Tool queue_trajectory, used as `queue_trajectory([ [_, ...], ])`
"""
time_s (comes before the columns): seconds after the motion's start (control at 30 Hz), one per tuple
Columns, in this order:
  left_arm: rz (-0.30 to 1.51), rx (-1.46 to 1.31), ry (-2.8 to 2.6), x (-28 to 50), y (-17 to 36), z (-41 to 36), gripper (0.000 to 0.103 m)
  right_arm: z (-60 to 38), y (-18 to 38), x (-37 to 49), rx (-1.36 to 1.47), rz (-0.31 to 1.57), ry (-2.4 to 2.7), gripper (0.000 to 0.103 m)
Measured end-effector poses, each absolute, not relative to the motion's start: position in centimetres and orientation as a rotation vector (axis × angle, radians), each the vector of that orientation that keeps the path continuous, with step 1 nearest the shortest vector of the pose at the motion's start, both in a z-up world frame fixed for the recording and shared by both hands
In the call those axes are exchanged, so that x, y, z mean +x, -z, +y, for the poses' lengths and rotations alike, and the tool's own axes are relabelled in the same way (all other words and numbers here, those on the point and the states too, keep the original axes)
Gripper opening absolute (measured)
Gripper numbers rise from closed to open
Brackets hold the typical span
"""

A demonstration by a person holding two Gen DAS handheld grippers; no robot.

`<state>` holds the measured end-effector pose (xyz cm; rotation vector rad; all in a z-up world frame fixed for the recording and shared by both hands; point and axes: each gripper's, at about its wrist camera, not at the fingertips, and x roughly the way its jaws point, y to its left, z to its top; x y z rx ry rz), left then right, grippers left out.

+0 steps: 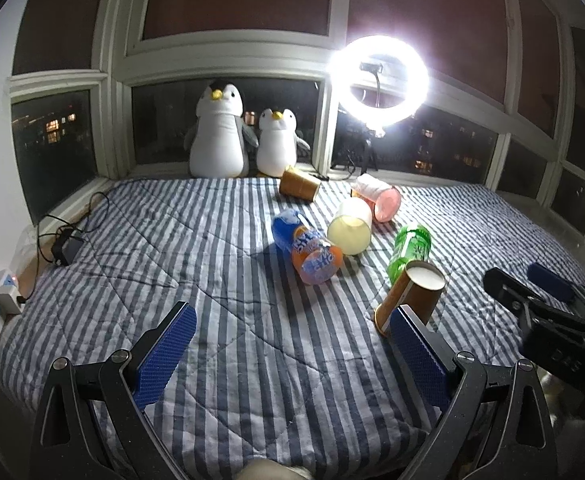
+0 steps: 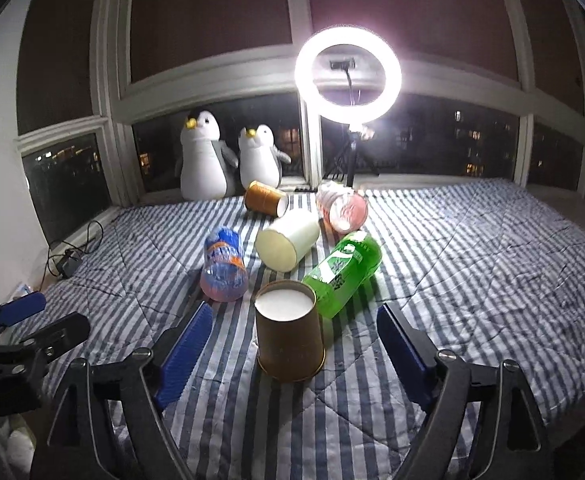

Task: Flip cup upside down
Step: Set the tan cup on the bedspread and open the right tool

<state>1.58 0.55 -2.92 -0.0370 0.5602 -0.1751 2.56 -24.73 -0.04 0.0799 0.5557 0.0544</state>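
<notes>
A brown paper cup (image 2: 290, 330) stands upside down on the striped quilt, white base up, rim on the cloth. It sits just beyond and between the open fingers of my right gripper (image 2: 296, 312), which holds nothing. In the left wrist view the same cup (image 1: 410, 294) leans at the right, just behind my left gripper's right fingertip. My left gripper (image 1: 292, 312) is open and empty over the quilt. The right gripper (image 1: 540, 296) shows at the right edge there.
Lying on the quilt (image 2: 472, 264) beyond the cup are a green bottle (image 2: 342, 270), a blue-orange bottle (image 2: 224, 266), a cream cup (image 2: 286, 242), a pink cup (image 2: 342, 206) and another brown cup (image 2: 266, 199). Two plush penguins (image 2: 204, 160), a ring light (image 2: 348, 76) and cables (image 1: 64, 240) stand by the windows.
</notes>
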Motion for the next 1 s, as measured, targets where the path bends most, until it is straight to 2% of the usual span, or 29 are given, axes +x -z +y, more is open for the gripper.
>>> queue_trajectory([
  [0.13, 0.516, -0.025, 0.151, 0.4, 1.8, 0.6, 0.103, -24.7, -1.2, 1.0, 0.069, 0.506, -0.039, 0.088],
  [0.47, 0.427, -0.015, 0.085, -1.8, -0.1, 0.9, 0.103, -24.5, -3.2, -1.8, 0.047, 0.437, -0.018, 0.093],
  [1.0, 0.434, -0.014, 0.093, -2.0, -0.3, 0.5, 0.103, -25.0, -3.7, -2.6, 0.063, 0.423, -0.005, 0.093],
])
